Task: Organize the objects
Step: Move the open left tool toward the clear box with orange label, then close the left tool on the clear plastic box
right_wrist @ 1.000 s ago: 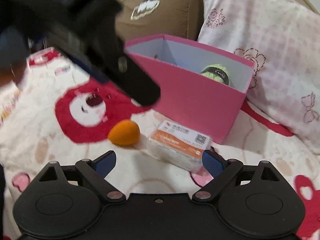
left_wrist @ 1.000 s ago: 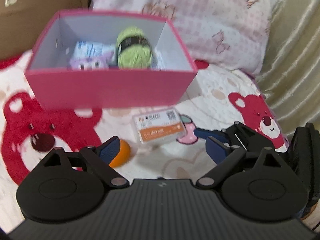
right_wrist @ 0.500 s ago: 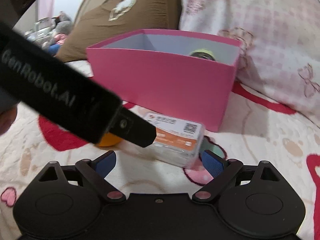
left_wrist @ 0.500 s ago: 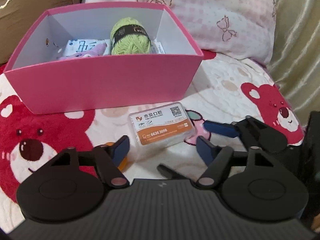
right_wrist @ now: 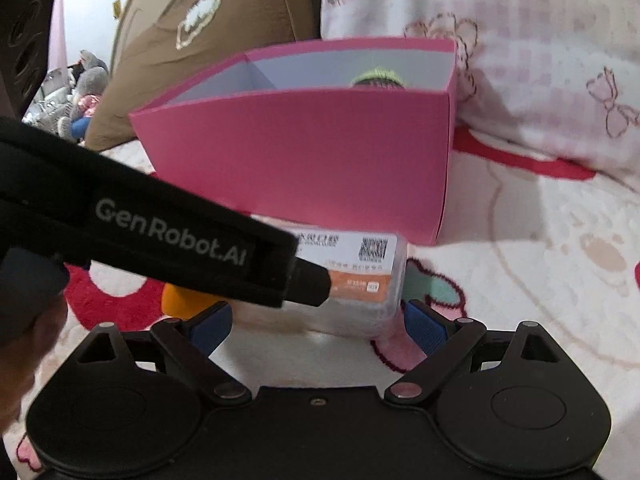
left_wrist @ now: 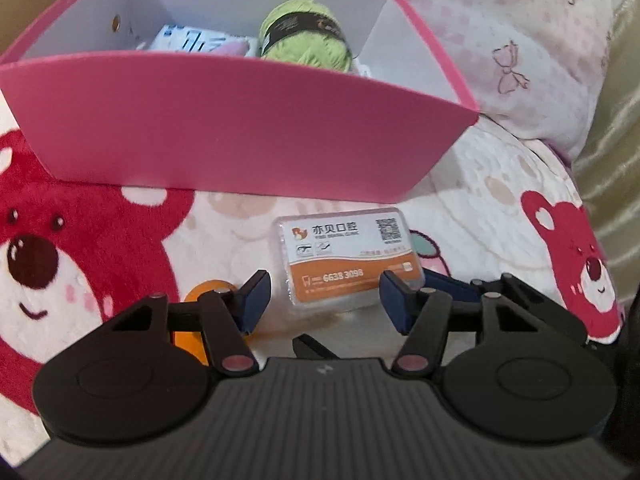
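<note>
A clear plastic case with an orange and white card label [left_wrist: 346, 258] lies on the bear-print blanket in front of a pink box [left_wrist: 240, 128]. My left gripper [left_wrist: 322, 300] is open, its pads just short of the case on either side. My right gripper [right_wrist: 316, 326] is open too, close to the case [right_wrist: 360, 276] from the right side. The left gripper's black body [right_wrist: 168, 236] crosses the right wrist view. An orange egg-shaped thing [left_wrist: 196, 320] lies left of the case, partly hidden by my left finger. The box holds green yarn [left_wrist: 304, 36] and packets [left_wrist: 192, 40].
A pink floral pillow [left_wrist: 520, 40] stands behind and right of the box. A brown cushion [right_wrist: 208, 32] stands behind it on the left. A gold curtain [left_wrist: 616, 140] hangs at the right. The blanket [left_wrist: 480, 200] has red bear prints.
Both grippers have moved forward and lower toward the case. The left gripper's jaws have narrowed around it. The box now fills more of both views.
</note>
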Demonstrator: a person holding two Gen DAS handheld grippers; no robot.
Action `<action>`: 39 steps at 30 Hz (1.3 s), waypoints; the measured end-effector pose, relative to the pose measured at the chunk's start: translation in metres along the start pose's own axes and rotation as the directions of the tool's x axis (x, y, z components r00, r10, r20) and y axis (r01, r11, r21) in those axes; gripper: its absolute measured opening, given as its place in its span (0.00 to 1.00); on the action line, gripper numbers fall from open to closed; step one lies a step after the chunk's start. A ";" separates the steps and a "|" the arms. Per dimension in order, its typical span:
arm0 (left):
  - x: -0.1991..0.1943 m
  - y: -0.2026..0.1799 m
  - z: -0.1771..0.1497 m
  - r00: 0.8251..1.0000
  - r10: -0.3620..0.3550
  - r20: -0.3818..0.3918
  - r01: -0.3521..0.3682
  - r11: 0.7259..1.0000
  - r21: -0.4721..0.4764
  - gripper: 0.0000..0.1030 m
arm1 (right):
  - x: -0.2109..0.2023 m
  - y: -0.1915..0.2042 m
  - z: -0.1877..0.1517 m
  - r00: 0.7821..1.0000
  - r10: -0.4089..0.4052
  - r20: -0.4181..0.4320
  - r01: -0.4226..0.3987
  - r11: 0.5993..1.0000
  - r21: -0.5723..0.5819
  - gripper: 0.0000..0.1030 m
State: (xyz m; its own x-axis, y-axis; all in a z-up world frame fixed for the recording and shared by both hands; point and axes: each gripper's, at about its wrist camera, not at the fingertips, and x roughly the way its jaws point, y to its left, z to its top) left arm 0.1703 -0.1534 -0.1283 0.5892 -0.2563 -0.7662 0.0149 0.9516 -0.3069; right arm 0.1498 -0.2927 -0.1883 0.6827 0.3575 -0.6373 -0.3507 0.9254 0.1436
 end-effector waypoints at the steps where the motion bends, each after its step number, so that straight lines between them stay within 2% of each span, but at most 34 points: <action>1: 0.001 0.002 0.000 1.000 -0.013 0.004 0.013 1.000 -0.011 0.56 | 0.001 -0.001 0.001 1.000 0.006 0.000 -0.006 1.000 0.018 0.92; 3: 0.003 0.004 0.001 0.999 -0.044 0.000 0.044 0.999 -0.029 0.54 | 0.000 -0.002 0.004 1.000 0.003 0.007 -0.003 0.998 0.058 0.92; 6: 0.001 0.005 0.002 0.997 -0.077 -0.025 0.077 0.997 -0.021 0.44 | 0.000 -0.002 0.009 0.999 -0.044 0.002 0.044 0.994 0.097 0.91; 8: -0.001 0.008 0.002 0.992 -0.109 -0.057 0.107 0.993 -0.041 0.44 | -0.003 -0.002 0.008 0.997 -0.072 0.000 0.071 0.991 0.114 0.90; 12: -0.008 0.003 -0.007 0.987 -0.124 -0.105 0.120 0.992 -0.043 0.44 | -0.017 0.000 0.003 0.998 -0.066 0.000 0.065 0.989 0.133 0.90; 15: -0.011 -0.003 -0.021 0.975 -0.143 -0.170 0.133 0.988 -0.073 0.44 | -0.033 0.010 -0.010 0.995 -0.090 -0.039 0.094 0.990 0.106 0.90; 17: -0.014 -0.012 -0.028 0.972 -0.124 -0.198 0.119 0.992 -0.038 0.44 | -0.045 0.016 -0.024 0.994 -0.095 -0.053 0.100 0.990 0.099 0.90; 21: -0.018 -0.017 -0.034 0.975 -0.111 -0.194 0.109 0.994 -0.022 0.47 | -0.056 0.018 -0.033 0.994 -0.089 -0.062 0.096 0.986 0.134 0.90; 24: -0.016 -0.009 -0.034 0.974 -0.133 -0.182 0.123 0.990 -0.065 0.46 | -0.053 0.019 -0.034 0.993 -0.105 -0.050 0.111 0.984 0.136 0.90; 27: -0.009 0.000 -0.035 0.973 -0.153 -0.174 0.130 0.982 -0.135 0.52 | -0.044 0.021 -0.032 0.990 -0.125 -0.058 0.131 0.983 0.125 0.91; 31: -0.004 0.009 -0.040 0.975 -0.195 -0.105 0.173 0.966 -0.191 0.52 | -0.043 0.021 -0.039 0.990 -0.139 -0.025 0.141 0.979 0.150 0.92; 36: -0.006 0.003 -0.046 0.981 -0.180 -0.067 0.166 0.971 -0.171 0.51 | -0.043 0.018 -0.046 0.990 -0.140 0.005 0.137 0.971 0.194 0.92; 39: -0.010 0.004 -0.047 0.977 -0.198 -0.073 0.183 0.967 -0.177 0.50 | -0.045 0.026 -0.043 0.987 -0.161 -0.017 0.162 0.978 0.127 0.92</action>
State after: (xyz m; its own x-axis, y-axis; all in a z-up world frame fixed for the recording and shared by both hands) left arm 0.1268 -0.1547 -0.1482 0.5140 -0.4516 -0.7293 -0.0210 0.8433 -0.5370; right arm 0.0826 -0.2904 -0.1887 0.7194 0.2013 -0.6648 -0.1507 0.9795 0.1336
